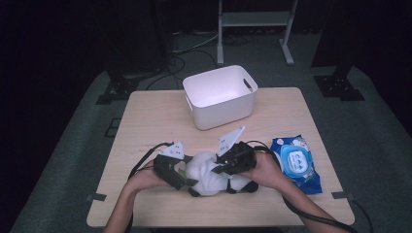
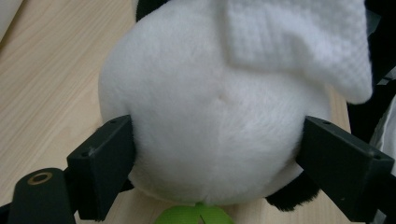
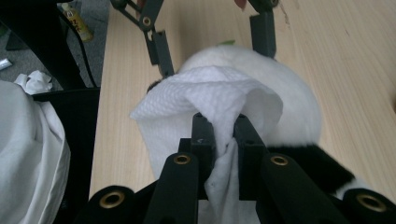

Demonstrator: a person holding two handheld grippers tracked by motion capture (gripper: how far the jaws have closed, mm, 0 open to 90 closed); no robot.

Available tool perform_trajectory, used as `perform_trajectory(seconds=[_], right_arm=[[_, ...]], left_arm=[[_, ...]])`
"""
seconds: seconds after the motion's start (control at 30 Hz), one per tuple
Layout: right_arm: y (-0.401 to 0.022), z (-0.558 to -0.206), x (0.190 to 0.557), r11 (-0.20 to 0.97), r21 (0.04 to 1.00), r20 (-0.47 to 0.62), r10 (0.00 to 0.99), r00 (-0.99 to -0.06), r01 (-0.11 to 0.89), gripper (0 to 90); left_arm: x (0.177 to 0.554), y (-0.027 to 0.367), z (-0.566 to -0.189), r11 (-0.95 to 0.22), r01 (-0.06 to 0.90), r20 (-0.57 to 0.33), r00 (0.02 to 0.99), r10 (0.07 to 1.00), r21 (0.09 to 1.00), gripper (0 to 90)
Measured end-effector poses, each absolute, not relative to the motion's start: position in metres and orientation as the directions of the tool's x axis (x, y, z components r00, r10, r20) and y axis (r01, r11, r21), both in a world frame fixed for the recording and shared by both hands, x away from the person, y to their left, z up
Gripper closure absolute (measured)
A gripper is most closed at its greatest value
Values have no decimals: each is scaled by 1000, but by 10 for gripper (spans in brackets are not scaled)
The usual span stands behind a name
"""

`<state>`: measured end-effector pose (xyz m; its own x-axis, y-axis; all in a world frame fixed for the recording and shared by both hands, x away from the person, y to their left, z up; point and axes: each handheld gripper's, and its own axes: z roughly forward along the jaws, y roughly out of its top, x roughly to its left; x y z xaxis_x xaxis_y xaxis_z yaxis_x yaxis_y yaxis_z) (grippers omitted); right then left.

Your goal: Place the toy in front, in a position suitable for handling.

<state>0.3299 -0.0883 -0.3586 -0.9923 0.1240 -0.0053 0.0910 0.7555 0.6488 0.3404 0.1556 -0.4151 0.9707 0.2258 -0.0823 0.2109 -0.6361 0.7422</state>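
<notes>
I can't read any text here. The blue wipes pack (image 1: 295,163) at the table's near right carries printing and a label on its lid, but all of it is too small and blurred for me to make out. The small bottle (image 3: 77,22) on the floor has an unreadable label too.
</notes>
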Motion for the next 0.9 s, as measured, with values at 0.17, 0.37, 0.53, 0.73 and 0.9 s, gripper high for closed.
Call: perform_trajectory(seconds=[0.17,0.37,0.53,0.73,0.9], right_arm=[[-68,-357,336,769,636,-12,94,-995,65,808],[-65,-356,345,774,629,0,98,-995,76,809],[-80,-358,347,768,631,18,129,-991,112,809],[-96,-359,347,771,622,22,161,-987,140,809],[-90,-355,348,779,613,11,155,-988,129,809]], left_arm=[[341,157,-416,-631,217,-89,970,227,745,120],[342,160,-416,-627,227,-97,967,234,745,108],[343,163,-418,-627,241,-111,964,240,741,104],[345,165,-422,-620,259,-134,961,242,741,99],[346,166,-425,-612,263,-149,961,231,746,103]])
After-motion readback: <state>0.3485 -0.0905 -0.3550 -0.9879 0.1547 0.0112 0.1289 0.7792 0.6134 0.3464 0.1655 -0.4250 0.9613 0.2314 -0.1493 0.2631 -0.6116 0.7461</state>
